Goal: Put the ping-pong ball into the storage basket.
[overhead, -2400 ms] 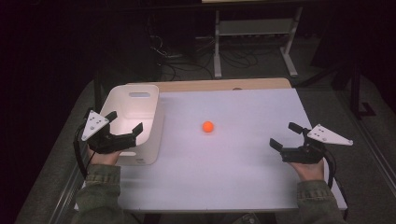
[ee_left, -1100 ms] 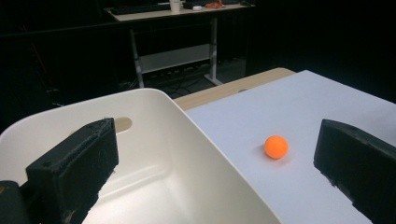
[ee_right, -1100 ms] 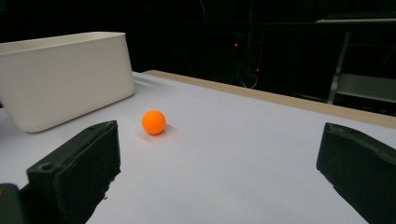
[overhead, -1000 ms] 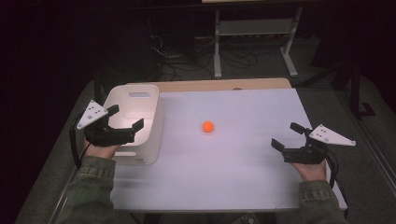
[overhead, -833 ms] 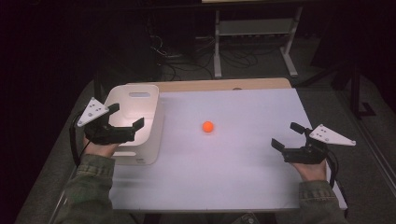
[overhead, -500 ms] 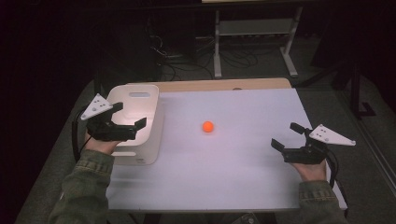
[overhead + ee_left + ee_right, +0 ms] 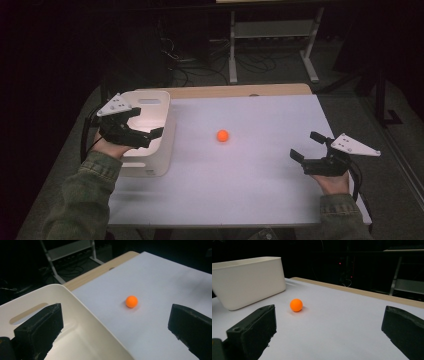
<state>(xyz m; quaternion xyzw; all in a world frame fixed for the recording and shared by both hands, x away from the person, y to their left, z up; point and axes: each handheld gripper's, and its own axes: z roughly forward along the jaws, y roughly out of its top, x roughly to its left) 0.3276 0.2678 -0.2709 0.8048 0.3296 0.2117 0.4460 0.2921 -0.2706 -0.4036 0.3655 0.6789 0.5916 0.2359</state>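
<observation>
A small orange ball point(image 7: 222, 135) point(image 7: 131, 301) point(image 7: 296, 305) rests alone on the white table top point(image 7: 250, 165), near its middle. My left gripper point(image 7: 144, 124) hovers open above the white bin point(image 7: 159, 125), one jaw over the bin's inside point(image 7: 75, 340) and the other over the table. My right gripper point(image 7: 307, 145) is open near the table's right front, low over the surface, its jaws pointing toward the ball. Nothing lies between either pair of jaws.
The white bin point(image 7: 247, 280) stands at the table's left side, with a slot handle point(image 7: 27, 312) in its far wall. A bare wooden strip point(image 7: 240, 91) runs along the table's far edge. Beyond it a metal stand point(image 7: 272, 35) and cables sit on the dark floor.
My left gripper has risen and moved forward over the bin, turning toward the ball. The right gripper and the ball have stayed put.
</observation>
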